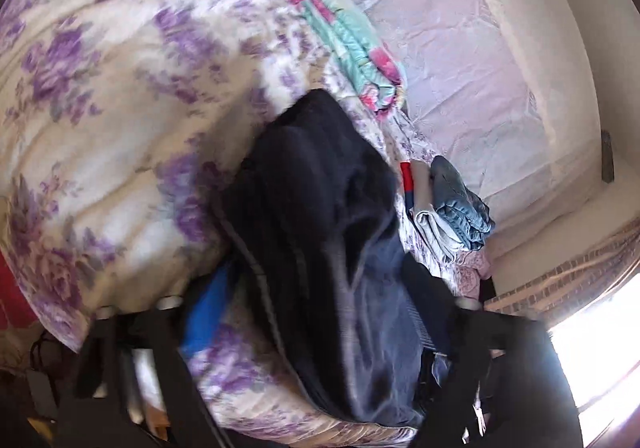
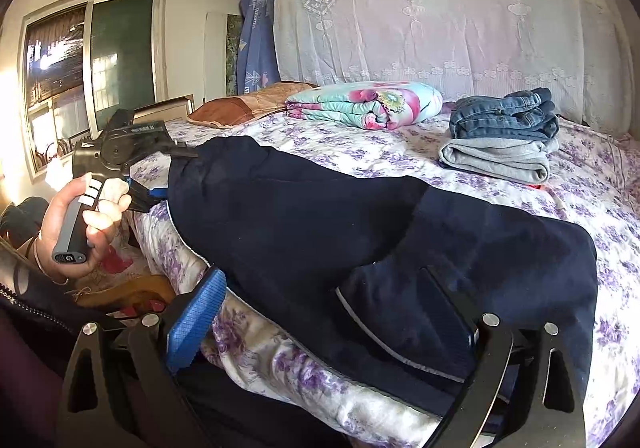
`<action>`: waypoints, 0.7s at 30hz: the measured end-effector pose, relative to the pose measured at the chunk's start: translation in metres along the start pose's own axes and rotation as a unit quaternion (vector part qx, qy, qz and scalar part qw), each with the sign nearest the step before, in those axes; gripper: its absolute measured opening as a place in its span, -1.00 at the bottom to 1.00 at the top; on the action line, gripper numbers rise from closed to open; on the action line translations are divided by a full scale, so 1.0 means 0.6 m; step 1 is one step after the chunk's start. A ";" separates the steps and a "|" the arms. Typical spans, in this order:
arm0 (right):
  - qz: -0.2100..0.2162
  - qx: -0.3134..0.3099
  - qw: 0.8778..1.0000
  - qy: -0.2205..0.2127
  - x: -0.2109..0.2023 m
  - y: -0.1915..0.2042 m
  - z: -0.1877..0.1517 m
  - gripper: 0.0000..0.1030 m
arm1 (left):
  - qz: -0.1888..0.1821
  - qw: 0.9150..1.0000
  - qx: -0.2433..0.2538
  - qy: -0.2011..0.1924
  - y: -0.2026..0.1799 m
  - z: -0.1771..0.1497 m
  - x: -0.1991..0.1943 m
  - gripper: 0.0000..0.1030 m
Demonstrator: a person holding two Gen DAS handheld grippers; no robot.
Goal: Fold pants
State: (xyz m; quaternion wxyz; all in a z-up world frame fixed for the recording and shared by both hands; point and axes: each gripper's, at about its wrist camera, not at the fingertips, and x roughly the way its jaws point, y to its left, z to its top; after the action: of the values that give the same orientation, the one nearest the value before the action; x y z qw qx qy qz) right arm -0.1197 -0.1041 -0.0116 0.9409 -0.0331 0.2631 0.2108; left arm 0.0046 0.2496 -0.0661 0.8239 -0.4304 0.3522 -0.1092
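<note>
Both tools spread: left tool (image 2: 176,171) at pants (image 2: 360,232) end, right tool (image 2: 328,324) straddling waist. Risk: fabric slipping off bed (image 2: 600,215) edge.

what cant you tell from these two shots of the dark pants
- Left wrist view: motion blur smears the navy pants, so the folds and the left gripper grip are unreadable.
- Right wrist view: the pants' near end runs behind the right gripper finger.
- A red item hides under the folded clothes stack.
</note>
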 end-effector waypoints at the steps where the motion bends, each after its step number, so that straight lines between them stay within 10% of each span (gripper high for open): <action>1: 0.001 0.000 1.000 0.001 0.001 0.000 0.000 0.88 | 0.002 1.000 0.001 -0.010 -0.008 -0.003 0.001 0.80; 5: 0.003 -0.005 1.000 0.001 0.000 0.004 -0.001 0.88 | 0.039 0.999 0.021 -0.020 -0.033 0.000 0.032 0.62; 8: -0.006 0.014 1.000 -0.005 -0.006 -0.010 -0.003 0.86 | 0.055 0.998 0.034 -0.010 -0.035 -0.002 0.044 -0.42; 14: -0.017 0.097 0.995 -0.033 -0.033 -0.080 -0.007 0.76 | 0.043 0.986 0.151 -0.051 -0.110 -0.039 0.008 -0.57; 17: -0.046 0.127 0.989 -0.058 -0.066 -0.132 0.001 0.76 | 0.039 0.957 0.280 -0.057 -0.223 -0.083 -0.006 -0.59; 21: -0.095 0.199 0.971 -0.093 -0.127 -0.227 -0.001 0.76 | 0.025 0.889 0.456 -0.034 -0.385 -0.195 0.008 -0.59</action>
State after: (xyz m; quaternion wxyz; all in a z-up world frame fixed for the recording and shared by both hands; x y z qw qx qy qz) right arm -0.1222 -0.2568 0.0201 0.9646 0.1499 0.2069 0.0656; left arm -0.0422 0.0333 0.0687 0.9434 -0.0024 0.2458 -0.2225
